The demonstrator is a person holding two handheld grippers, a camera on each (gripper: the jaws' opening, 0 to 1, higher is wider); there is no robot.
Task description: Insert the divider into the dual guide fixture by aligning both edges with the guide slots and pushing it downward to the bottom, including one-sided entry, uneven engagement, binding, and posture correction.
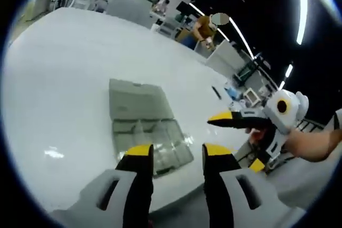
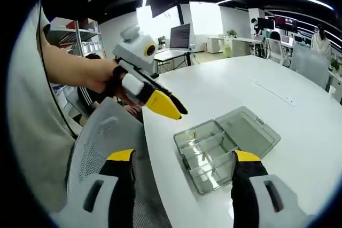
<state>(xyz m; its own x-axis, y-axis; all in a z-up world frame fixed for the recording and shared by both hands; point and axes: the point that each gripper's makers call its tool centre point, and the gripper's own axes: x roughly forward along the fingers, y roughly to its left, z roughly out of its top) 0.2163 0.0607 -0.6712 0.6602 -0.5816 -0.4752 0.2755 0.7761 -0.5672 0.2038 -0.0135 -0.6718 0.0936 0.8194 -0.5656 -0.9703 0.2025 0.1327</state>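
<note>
A clear plastic compartment box (image 1: pixel 152 137) lies on the white table (image 1: pixel 59 89) with its lid (image 1: pixel 136 99) folded open flat. Thin clear dividers stand inside it; I cannot tell a loose one apart. My left gripper (image 1: pixel 178 154) hovers just short of the box's near end, open, with nothing between its yellow tips. In the right gripper view the same box (image 2: pixel 206 158) sits between my right gripper's (image 2: pixel 183 158) widely open, empty jaws. The left gripper (image 2: pixel 164 106), held in a hand, hangs above the box's left corner. The right gripper (image 1: pixel 228 118) comes in from the right, off the table edge.
A grey mesh chair (image 2: pixel 99 142) stands against the table's near edge. A small dark pen-like item (image 1: pixel 215 93) lies beyond the box. Desks, monitors (image 2: pixel 180 37) and a standing person (image 1: pixel 204 29) fill the background. Bare tabletop (image 2: pixel 304 153) spreads past the box.
</note>
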